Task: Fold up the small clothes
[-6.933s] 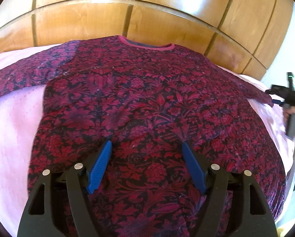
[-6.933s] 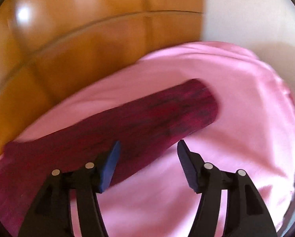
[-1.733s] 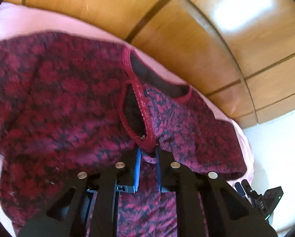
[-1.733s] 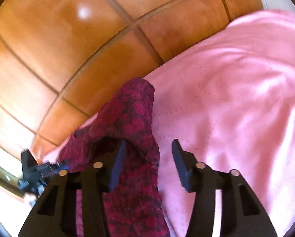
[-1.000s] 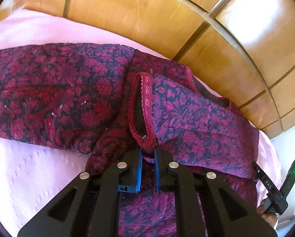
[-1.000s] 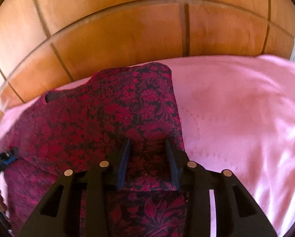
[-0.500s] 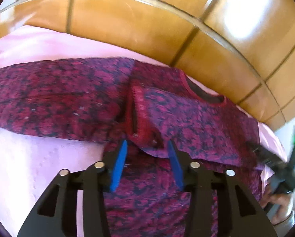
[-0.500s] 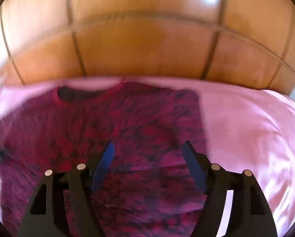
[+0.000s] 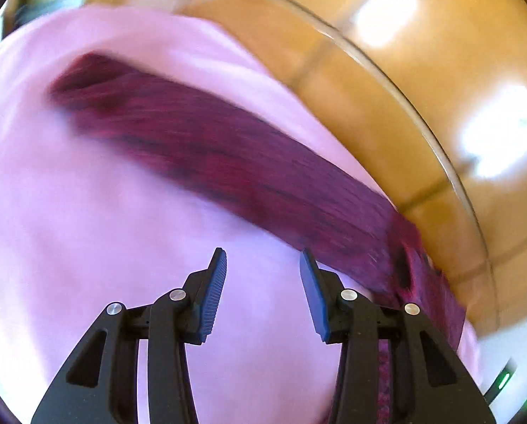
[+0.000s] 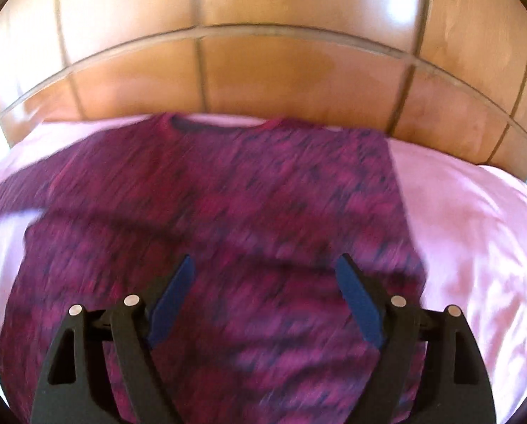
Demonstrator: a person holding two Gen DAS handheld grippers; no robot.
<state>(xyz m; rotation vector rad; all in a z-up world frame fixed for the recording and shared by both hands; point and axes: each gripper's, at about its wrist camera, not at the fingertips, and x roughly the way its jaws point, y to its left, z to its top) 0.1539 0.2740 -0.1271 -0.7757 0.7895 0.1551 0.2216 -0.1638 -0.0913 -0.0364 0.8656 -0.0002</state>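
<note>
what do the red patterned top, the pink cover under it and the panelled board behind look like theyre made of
Patterned top: soft matte woven or knit cloth, it drapes flat; blur hides the weave.
Pink cover: smooth fabric with a faint sheen, soft folds, possibly cotton or satin-like.
Panelled board: seemingly varnished wood or veneer, glossy, with bright window glare and grooved seams.

The top (image 10: 224, 219) is dark red and purple with a flower print. It lies flat on the pink bed cover, with its neck hole at the far side, near the wooden wall. Its right edge looks straight. One long sleeve (image 9: 207, 152) lies stretched out flat to the left. Both pictures are blurry.
</note>
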